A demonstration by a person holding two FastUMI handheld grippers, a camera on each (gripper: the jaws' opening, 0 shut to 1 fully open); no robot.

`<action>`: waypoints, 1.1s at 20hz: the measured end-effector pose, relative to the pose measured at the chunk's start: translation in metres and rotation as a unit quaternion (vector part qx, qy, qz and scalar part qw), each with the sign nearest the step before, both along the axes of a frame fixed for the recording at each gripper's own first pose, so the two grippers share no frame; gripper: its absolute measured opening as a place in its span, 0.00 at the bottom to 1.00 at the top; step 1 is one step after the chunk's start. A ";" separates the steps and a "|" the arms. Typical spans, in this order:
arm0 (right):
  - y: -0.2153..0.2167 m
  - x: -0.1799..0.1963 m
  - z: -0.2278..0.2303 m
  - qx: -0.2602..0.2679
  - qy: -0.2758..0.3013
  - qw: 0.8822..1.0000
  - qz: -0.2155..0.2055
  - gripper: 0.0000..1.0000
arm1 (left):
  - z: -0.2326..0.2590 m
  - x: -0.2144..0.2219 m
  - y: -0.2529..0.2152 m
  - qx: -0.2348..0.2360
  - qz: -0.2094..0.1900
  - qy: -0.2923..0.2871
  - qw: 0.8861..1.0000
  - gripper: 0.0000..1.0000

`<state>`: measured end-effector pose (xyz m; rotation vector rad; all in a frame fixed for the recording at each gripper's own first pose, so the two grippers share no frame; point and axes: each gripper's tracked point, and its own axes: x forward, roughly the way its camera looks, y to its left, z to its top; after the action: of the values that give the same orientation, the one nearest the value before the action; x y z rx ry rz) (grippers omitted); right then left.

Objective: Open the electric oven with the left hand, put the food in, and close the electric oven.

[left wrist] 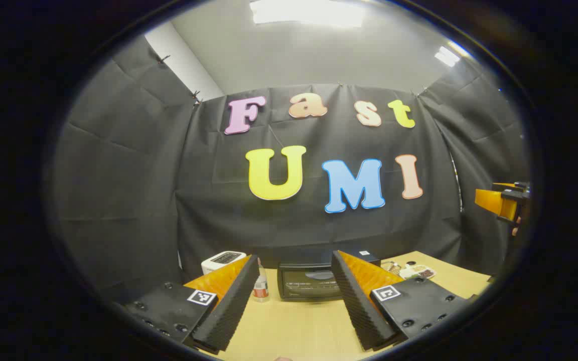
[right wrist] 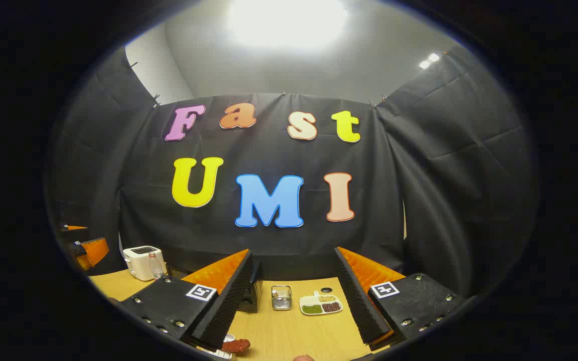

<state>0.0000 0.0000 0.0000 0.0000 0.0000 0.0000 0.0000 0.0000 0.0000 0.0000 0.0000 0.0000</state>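
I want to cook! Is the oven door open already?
No, the oven sits on the table with its dark door shut, seen between the left gripper's open fingers.

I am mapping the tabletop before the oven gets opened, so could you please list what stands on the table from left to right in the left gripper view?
Toaster → small bottle → electric oven → divided snack plate.

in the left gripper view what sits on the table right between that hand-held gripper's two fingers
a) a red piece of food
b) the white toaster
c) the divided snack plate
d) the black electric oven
d: in the left gripper view the black electric oven stands on the table, door closed, framed by the open left hand-held gripper; the white toaster is off to its left.
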 end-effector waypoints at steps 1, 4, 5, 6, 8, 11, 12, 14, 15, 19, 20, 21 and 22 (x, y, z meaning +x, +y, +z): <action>-0.001 0.000 0.001 0.000 -0.001 1.000 0.001 0.96 | 0.002 -0.001 -0.001 0.000 0.000 -0.001 1.000 1.00; -0.002 -0.001 0.001 -0.002 -0.003 1.000 0.004 0.96 | 0.003 -0.001 -0.005 0.003 0.000 -0.002 1.000 1.00; -0.002 -0.001 0.001 -0.002 -0.003 1.000 0.005 0.96 | 0.003 -0.002 -0.007 0.003 0.000 -0.002 1.000 1.00; -0.003 0.000 0.001 -0.002 -0.003 1.000 0.007 0.96 | 0.004 -0.002 -0.008 0.003 0.001 -0.003 1.000 1.00; -0.004 0.000 0.000 -0.004 -0.005 1.000 0.011 0.96 | 0.004 -0.003 -0.012 0.003 0.002 -0.003 1.000 0.99; -0.005 0.000 -0.004 -0.006 -0.004 1.000 0.018 0.96 | 0.006 -0.005 -0.018 0.004 0.005 -0.004 1.000 0.97; -0.005 0.000 -0.005 -0.007 -0.005 1.000 0.021 0.96 | 0.005 -0.004 -0.021 0.004 0.006 -0.004 1.000 0.97; -0.008 0.001 -0.007 -0.009 -0.008 1.000 0.027 0.96 | 0.005 -0.005 -0.027 0.004 0.009 -0.001 1.000 1.00; -0.009 0.001 -0.007 -0.010 -0.010 0.999 0.031 0.96 | 0.006 -0.006 -0.031 0.004 0.010 -0.001 1.000 1.00; -0.009 -0.001 -0.012 -0.001 -0.013 0.998 0.055 0.96 | 0.004 -0.007 -0.048 0.006 0.015 0.001 1.000 1.00; -0.011 -0.001 -0.012 0.002 -0.017 0.998 0.058 0.96 | 0.005 -0.007 -0.051 0.007 0.016 -0.001 1.000 1.00; -0.012 -0.002 -0.013 0.005 -0.018 0.998 0.058 0.96 | 0.006 -0.006 -0.053 0.009 0.016 0.000 1.000 1.00; -0.014 -0.003 -0.018 0.007 -0.014 0.998 0.058 0.96 | 0.006 -0.004 -0.056 0.012 0.014 -0.001 1.000 1.00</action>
<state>-0.0026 -0.0137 -0.0176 0.0138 -0.0287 0.1154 -0.0037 -0.0559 0.0061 0.0238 -0.0018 0.0278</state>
